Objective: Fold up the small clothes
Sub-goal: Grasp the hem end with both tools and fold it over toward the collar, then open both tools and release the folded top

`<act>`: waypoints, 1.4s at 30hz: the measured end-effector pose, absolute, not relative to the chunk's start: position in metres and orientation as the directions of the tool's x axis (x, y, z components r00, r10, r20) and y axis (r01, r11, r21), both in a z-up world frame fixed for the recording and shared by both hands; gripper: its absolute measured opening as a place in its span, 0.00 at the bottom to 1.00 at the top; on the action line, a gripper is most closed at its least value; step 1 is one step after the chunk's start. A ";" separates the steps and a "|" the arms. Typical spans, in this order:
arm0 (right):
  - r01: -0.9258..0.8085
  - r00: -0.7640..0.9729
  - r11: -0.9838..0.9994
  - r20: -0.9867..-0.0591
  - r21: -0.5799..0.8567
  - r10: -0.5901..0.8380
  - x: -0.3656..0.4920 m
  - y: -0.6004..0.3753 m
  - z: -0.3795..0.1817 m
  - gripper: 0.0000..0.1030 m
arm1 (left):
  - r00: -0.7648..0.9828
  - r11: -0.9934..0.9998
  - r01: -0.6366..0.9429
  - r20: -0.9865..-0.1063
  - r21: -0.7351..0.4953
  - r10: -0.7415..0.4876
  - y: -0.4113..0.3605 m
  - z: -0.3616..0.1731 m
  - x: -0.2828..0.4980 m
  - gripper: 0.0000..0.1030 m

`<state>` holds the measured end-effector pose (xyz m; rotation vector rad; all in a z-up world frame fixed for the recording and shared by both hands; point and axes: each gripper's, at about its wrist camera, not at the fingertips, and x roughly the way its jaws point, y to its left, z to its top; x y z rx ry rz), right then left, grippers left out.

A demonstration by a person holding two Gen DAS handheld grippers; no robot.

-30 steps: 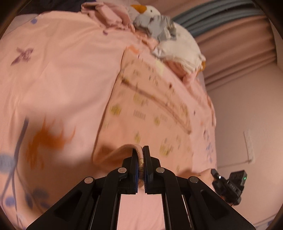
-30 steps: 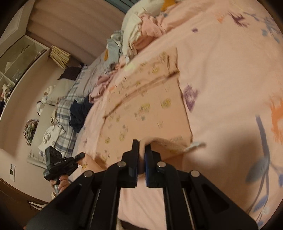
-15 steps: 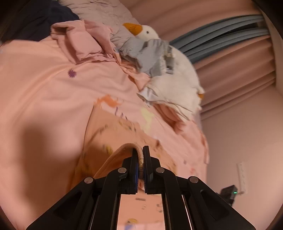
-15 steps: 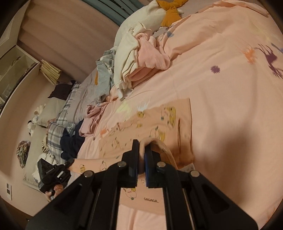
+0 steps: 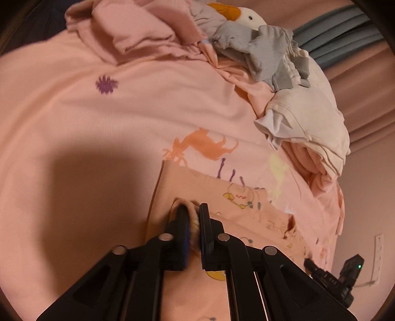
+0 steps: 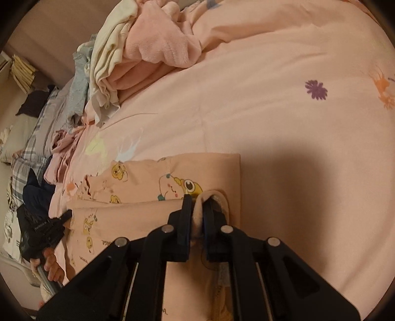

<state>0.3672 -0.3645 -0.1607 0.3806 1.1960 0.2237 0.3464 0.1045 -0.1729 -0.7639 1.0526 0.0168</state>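
Note:
A small pink garment with yellow cartoon prints [image 5: 246, 205] lies on the pink bedspread [image 5: 98, 128], partly folded over itself. My left gripper [image 5: 192, 210] is shut on its ribbed hem, low over the cloth. In the right wrist view the same garment [image 6: 148, 182] lies flat, and my right gripper [image 6: 197, 200] is shut on the ribbed hem at its right edge. The other gripper [image 6: 42, 232] shows at lower left, held by a hand, and in the left wrist view [image 5: 340, 276] at lower right.
A pile of unfolded clothes [image 6: 138, 47], pink, cream and grey, lies at the far side of the bed. A white plush goose [image 5: 244, 14] lies under grey clothes [image 5: 269, 51]. Plaid bedding [image 6: 29, 158] and dark clothes [image 6: 37, 192] lie left.
Both grippers have carried the garment's hem forward over the garment and down toward the bedspread, folding it in half. The pile of clothes now looks nearer.

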 end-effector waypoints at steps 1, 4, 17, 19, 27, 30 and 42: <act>0.016 0.347 0.920 -0.865 0.392 0.362 0.366 -0.364 -0.154 0.18 | 0.517 0.754 -0.366 -0.793 -0.545 -0.322 0.107 -0.165 0.347 0.03; -0.015 0.382 0.951 -0.877 0.308 0.290 0.359 -0.365 -0.127 0.43 | 0.523 0.813 -0.338 -0.813 -0.475 -0.257 0.109 -0.138 0.340 0.03; -0.177 0.457 0.961 -0.846 0.214 0.273 0.314 -0.330 -0.072 0.24 | 0.616 0.997 -0.024 -0.787 -0.069 -0.040 0.021 -0.104 0.278 0.03; -0.203 0.445 0.962 -0.858 0.182 0.256 0.310 -0.316 -0.081 0.19 | 0.588 0.998 0.016 -0.807 -0.053 -0.052 0.007 -0.114 0.274 0.03; -0.219 0.361 0.957 -0.896 0.189 0.259 0.309 -0.302 -0.121 0.08 | 0.452 0.986 0.067 -0.876 -0.155 -0.169 -0.019 -0.161 0.300 0.03; -0.173 0.319 0.958 -0.907 0.229 0.275 0.322 -0.305 -0.145 0.08 | 0.442 0.973 0.024 -0.871 -0.229 -0.215 -0.014 -0.171 0.313 0.03; -0.065 0.411 0.966 -0.876 0.249 0.254 0.405 -0.303 -0.158 0.05 | 0.526 0.861 -0.258 -0.811 -0.439 -0.257 0.037 -0.169 0.390 0.03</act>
